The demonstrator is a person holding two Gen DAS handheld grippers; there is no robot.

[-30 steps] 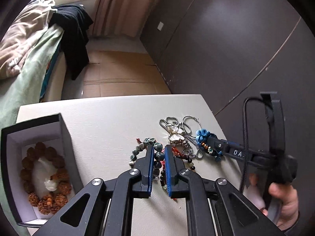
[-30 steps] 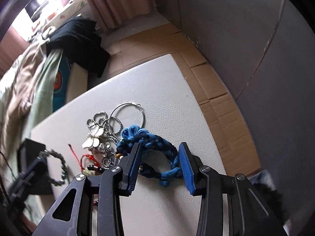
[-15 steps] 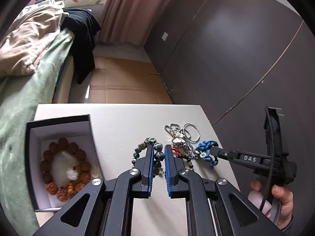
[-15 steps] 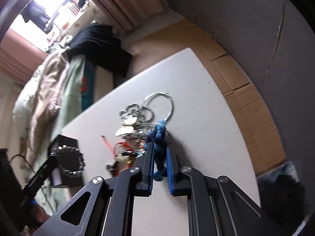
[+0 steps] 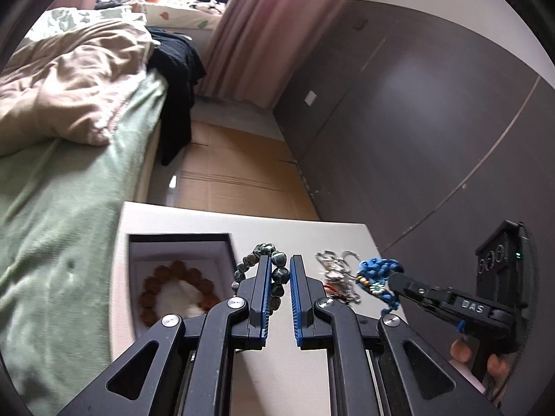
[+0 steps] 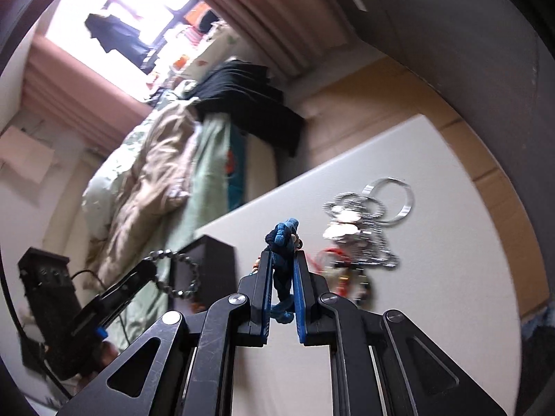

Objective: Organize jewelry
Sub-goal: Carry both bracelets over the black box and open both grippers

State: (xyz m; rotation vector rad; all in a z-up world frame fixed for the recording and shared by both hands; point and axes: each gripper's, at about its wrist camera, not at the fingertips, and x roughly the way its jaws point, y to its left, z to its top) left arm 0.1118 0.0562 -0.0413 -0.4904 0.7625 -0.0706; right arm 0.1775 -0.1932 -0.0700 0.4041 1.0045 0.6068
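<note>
My left gripper (image 5: 280, 267) is shut on a dark green bead bracelet (image 5: 277, 274) and holds it above the white table (image 5: 277, 364), just right of an open black box (image 5: 180, 242) that holds a brown bead bracelet (image 5: 173, 291). My right gripper (image 6: 281, 260) is shut on a blue braided cord bracelet (image 6: 282, 242), lifted off the table. That bracelet also shows in the left wrist view (image 5: 378, 274). A tangle of silver chains and hoop rings (image 6: 360, 228) with a red cord lies on the table.
A bed with green and beige covers (image 5: 69, 138) stands left of the table. A dark wardrobe wall (image 5: 416, 121) runs along the right. Cardboard sheets (image 5: 236, 173) cover the floor beyond the table's far edge.
My right gripper closed on the blue bracelet and lifted it off the table. My left gripper rose with the green bead bracelet and moved left toward the black box.
</note>
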